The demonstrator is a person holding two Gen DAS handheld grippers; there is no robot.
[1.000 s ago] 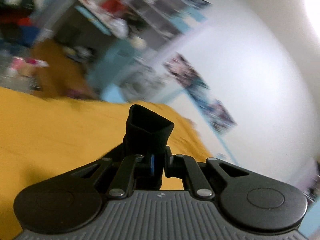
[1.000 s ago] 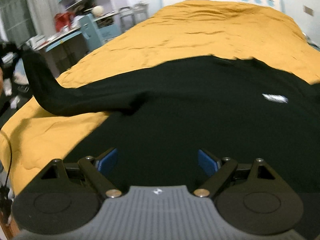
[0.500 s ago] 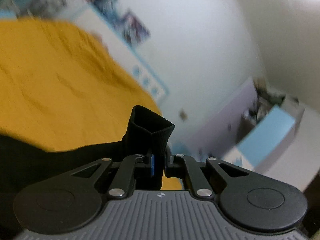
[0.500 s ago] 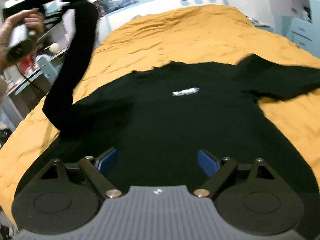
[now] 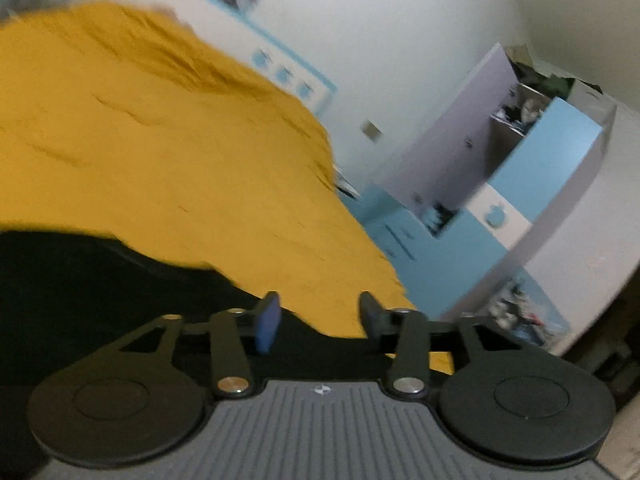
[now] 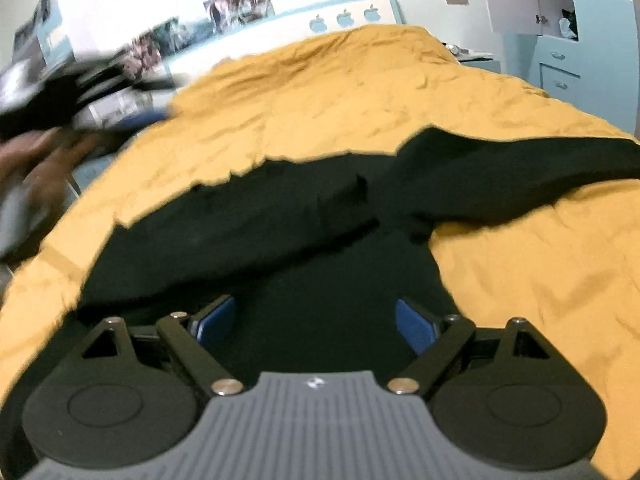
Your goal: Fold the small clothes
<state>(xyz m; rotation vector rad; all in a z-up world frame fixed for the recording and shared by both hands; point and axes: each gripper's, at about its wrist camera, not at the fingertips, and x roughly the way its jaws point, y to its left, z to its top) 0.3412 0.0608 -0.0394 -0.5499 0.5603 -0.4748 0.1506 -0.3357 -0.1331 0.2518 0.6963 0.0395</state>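
Observation:
A black long-sleeved shirt (image 6: 320, 272) lies spread on the yellow bed cover (image 6: 360, 80). One sleeve (image 6: 240, 216) lies folded across its body, and the other sleeve (image 6: 520, 168) stretches out to the right. My right gripper (image 6: 316, 320) hovers open above the shirt's lower part with nothing between its pads. My left gripper (image 5: 316, 316) has its jaws opening and nothing is between them. Below it lie the shirt's black cloth (image 5: 100, 280) and the yellow cover (image 5: 140, 140). In the right wrist view the left gripper (image 6: 80, 92) and the hand (image 6: 36, 160) holding it show as a blur at the upper left.
A blue and white wardrobe (image 5: 520, 168) stands beyond the bed's right side, with drawers (image 6: 560, 80) beside it. A headboard with blue apple shapes (image 6: 344, 18) and posters (image 6: 240, 4) are on the far wall. Bare yellow cover surrounds the shirt.
The left gripper carried the sleeve cuff across the shirt, then let it go; the sleeve now lies over the body. The right gripper stayed open and swung towards the right sleeve.

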